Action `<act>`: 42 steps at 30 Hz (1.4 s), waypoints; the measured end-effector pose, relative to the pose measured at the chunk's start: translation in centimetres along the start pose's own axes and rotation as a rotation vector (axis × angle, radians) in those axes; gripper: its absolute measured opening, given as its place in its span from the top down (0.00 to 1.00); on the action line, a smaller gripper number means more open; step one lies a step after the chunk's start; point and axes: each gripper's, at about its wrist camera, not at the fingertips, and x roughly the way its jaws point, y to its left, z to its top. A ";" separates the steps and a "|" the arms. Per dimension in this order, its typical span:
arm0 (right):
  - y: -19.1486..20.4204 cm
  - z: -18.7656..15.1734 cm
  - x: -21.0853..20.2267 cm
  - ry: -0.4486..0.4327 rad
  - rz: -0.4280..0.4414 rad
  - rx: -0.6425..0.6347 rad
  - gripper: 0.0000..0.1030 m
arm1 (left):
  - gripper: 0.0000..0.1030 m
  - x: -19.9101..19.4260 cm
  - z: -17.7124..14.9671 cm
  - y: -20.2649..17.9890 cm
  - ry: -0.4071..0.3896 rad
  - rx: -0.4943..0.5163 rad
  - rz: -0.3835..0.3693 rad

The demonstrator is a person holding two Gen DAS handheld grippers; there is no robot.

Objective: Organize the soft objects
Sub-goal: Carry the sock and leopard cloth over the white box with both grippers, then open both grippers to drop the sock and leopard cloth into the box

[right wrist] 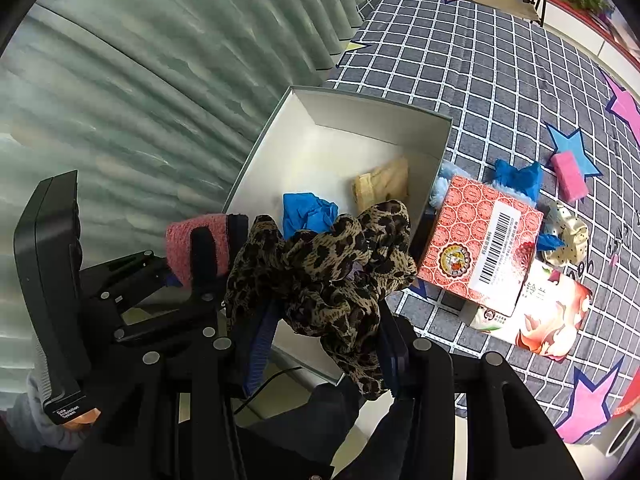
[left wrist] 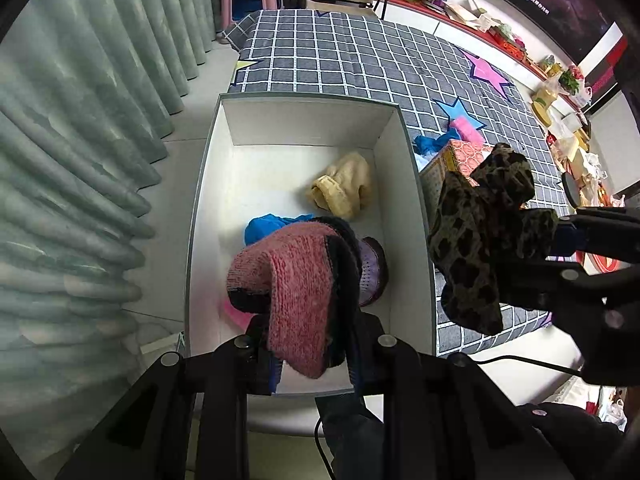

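L gripper [left wrist: 310, 354] clamped on pink knit [left wrist: 296, 284] – over white box [left wrist: 304, 128] | R gripper [right wrist: 326, 344] gripping leopard cloth [right wrist: 332, 276]

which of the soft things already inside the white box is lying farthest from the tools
The cream knitted piece, alone near the box's far end; the blue cloth lies closer, under the held pink one.

One white box [left wrist: 404, 168], two patterned cartons [right wrist: 476, 248], one pink sponge [right wrist: 570, 176], one leopard-print cloth [right wrist: 332, 276], one pink knit piece [left wrist: 292, 288]
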 end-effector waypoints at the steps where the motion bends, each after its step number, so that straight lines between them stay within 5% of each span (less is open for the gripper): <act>1: 0.0 0.0 0.0 0.001 0.000 -0.003 0.54 | 0.74 0.0 0.0 0.0 0.001 -0.002 0.000; 42: -1.1 3.0 0.5 0.002 -0.003 0.034 0.54 | 0.73 1.9 4.3 2.2 -0.007 -0.058 0.052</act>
